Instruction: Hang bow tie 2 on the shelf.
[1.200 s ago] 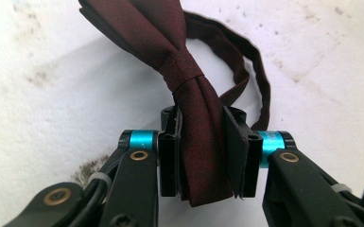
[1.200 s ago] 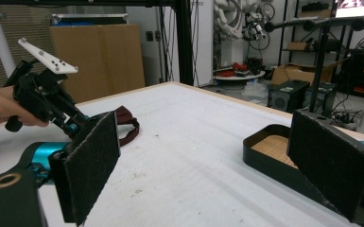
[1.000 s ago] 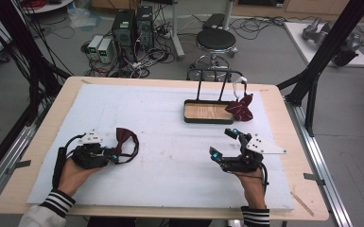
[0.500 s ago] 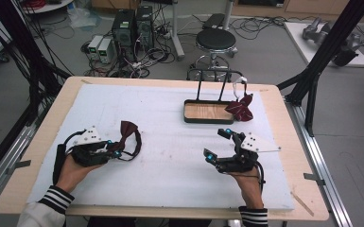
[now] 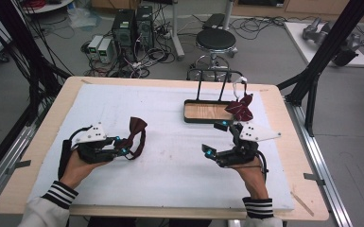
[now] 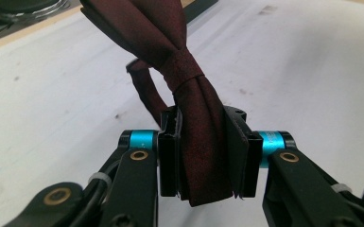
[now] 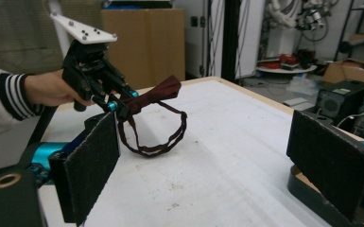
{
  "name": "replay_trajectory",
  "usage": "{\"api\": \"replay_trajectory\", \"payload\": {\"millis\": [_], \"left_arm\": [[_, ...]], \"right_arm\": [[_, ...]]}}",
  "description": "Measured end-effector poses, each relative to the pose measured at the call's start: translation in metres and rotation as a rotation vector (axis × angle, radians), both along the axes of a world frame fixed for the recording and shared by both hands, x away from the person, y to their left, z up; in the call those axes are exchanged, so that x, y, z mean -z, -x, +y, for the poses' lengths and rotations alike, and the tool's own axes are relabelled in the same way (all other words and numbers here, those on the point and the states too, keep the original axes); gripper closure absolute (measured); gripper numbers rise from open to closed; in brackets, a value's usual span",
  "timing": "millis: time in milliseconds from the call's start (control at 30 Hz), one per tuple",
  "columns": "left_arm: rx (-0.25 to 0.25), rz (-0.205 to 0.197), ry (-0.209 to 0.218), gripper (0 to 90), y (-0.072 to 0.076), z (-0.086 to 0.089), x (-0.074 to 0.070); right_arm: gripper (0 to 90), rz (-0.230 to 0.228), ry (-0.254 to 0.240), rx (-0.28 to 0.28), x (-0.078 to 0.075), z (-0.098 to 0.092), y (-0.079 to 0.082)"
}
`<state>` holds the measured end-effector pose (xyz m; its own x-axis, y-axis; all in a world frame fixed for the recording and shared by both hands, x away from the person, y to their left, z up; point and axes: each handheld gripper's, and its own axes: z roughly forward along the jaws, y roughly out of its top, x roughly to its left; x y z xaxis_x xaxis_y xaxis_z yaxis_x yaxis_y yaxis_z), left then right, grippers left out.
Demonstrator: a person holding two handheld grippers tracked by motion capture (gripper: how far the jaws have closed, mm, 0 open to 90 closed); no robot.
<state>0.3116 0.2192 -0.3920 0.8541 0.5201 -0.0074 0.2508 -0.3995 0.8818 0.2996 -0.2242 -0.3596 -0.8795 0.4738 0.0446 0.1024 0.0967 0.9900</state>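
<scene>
Left gripper [image 5: 123, 150] jaws grip a soft, light bow tie [image 5: 136, 126] by one wing; right gripper [image 5: 216, 139] jaws open.

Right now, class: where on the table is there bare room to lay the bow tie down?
Bare white mat lies between the left tongs and right tongs, and along the far left. It is crowded by the wooden tray, where a second bow tie hangs.

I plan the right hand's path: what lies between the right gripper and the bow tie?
Only bare white mat, seen in the high view. The left gripper holds the bow tie; the right gripper is open.
</scene>
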Motion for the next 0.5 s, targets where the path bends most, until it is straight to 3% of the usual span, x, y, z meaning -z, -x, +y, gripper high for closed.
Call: {"api": "replay_trajectory", "payload": {"millis": [233,333,500], "left_arm": [[0.084,-0.008,0.02,68.9,-0.001,-0.009,-0.004],[0.135,-0.023,0.035,68.9,0.001,-0.016,-0.006],[0.175,-0.032,0.053,68.9,0.001,-0.02,-0.008]], "right_arm": [[9.7,0.022,0.069,-0.082,-0.015,0.015,-0.009],[10.4,0.035,0.08,-0.111,-0.02,0.022,-0.015],[15.3,0.066,0.085,-0.159,-0.024,0.032,-0.025]]}}
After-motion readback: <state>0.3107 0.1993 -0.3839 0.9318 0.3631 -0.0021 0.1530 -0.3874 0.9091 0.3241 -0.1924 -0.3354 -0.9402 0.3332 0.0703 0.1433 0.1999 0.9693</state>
